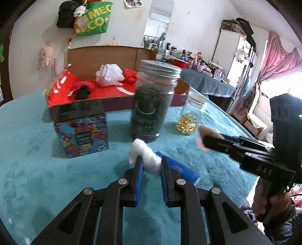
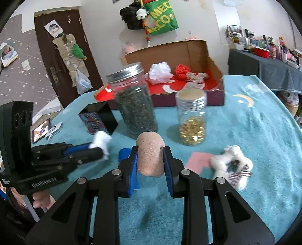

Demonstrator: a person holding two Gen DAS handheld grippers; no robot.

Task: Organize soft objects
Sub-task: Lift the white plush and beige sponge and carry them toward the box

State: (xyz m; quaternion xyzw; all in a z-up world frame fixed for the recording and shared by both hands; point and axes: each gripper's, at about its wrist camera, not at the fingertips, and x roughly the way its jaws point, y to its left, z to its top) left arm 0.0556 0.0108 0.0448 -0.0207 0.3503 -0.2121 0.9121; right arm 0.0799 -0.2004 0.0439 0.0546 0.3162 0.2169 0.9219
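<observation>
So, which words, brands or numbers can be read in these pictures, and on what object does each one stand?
"MEC" / "ECO": green fabric tote bag hanging on the wall, partly hidden.
"GenRobot.AI": black body of the left claw.
"DAS": black body of the right claw, partly cut off.
Patterned square box label: too blurred.

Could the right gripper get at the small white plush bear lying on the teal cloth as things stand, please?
Probably not yet: the path to the small white plush bear on the teal cloth looks free, but the right gripper is shut on a beige soft roll and must release it first.
</observation>
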